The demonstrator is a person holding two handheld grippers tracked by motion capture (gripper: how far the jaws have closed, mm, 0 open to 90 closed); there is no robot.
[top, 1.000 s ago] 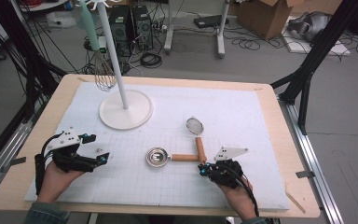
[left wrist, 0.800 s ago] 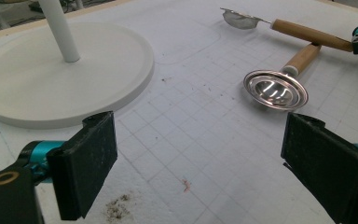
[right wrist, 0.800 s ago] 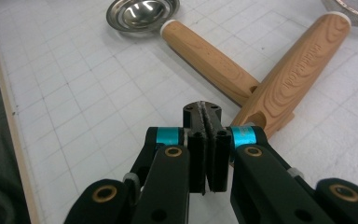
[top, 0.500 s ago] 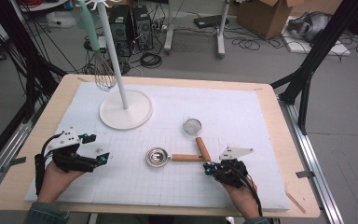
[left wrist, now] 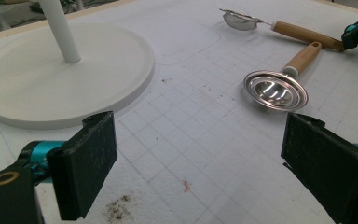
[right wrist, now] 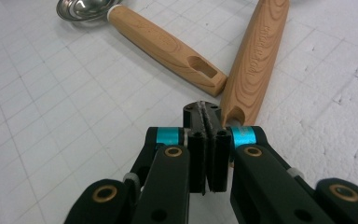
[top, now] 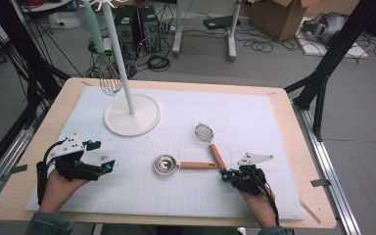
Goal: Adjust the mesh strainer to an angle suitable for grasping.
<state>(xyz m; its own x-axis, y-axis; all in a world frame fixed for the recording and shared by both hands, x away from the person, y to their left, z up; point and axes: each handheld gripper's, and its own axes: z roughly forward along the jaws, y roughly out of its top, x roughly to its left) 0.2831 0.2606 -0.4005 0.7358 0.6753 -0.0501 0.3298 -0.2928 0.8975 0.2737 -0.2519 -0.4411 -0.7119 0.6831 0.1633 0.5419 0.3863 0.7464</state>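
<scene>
A small mesh strainer [top: 204,131] with a wooden handle [right wrist: 256,51] lies on the white grid mat [top: 254,117]. A steel scoop [top: 164,164] lies beside it, and its wooden handle [right wrist: 163,46] points at the strainer handle's near end. My right gripper [top: 224,175] sits low on the mat, its jaws shut with nothing between them. In the right gripper view its tips [right wrist: 204,108] rest just short of the two handle ends. My left gripper [top: 103,155] rests at the mat's left. Its jaws [left wrist: 198,154] stand wide open and empty, facing the scoop [left wrist: 275,89].
A white stand with a round base [top: 132,115] and a thin pole rises at the back left. A wire whisk [top: 108,81] hangs beside it. The wooden table edge [top: 303,142] frames the mat. Cables and boxes lie on the floor beyond.
My right gripper has slid a little to the right along the mat, staying shut. The left gripper, the scoop and the strainer have not moved.
</scene>
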